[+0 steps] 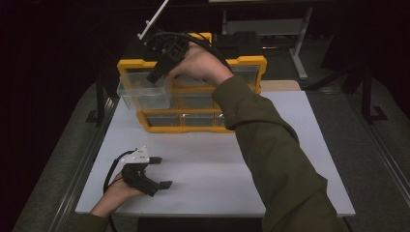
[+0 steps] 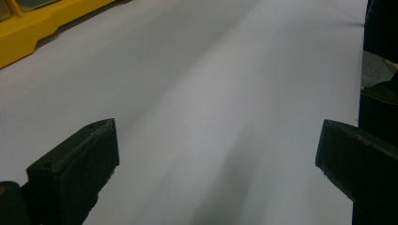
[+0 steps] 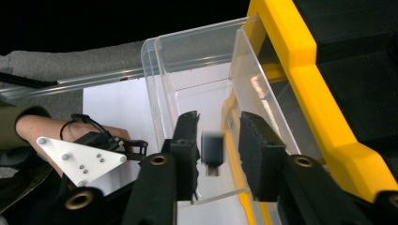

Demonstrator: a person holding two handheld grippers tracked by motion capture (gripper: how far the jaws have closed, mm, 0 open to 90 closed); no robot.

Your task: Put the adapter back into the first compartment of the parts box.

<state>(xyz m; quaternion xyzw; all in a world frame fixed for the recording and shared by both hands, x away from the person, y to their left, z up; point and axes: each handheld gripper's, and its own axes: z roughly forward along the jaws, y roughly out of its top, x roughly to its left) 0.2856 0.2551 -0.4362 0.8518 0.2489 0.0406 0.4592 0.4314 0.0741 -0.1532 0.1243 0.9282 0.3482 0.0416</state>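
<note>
Dark room, white surface (image 1: 208, 169) | right gripper (image 3: 218, 140) hovering released over pulled-out drawer (image 1: 145, 92), small dark part (image 3: 212, 149) falling between fingers | left gripper (image 1: 157, 171) resting released | risk: part bouncing out

A drawer cabinet (image 1: 241, 65) stands at the far middle of the table (image 1: 290, 145), its upper-left drawer (image 1: 145, 92) pulled out leftward with a small item (image 3: 212, 150) in it below the right gripper (image 1: 162, 67), while the left gripper (image 1: 159, 171) rests near-left on the table.
</note>
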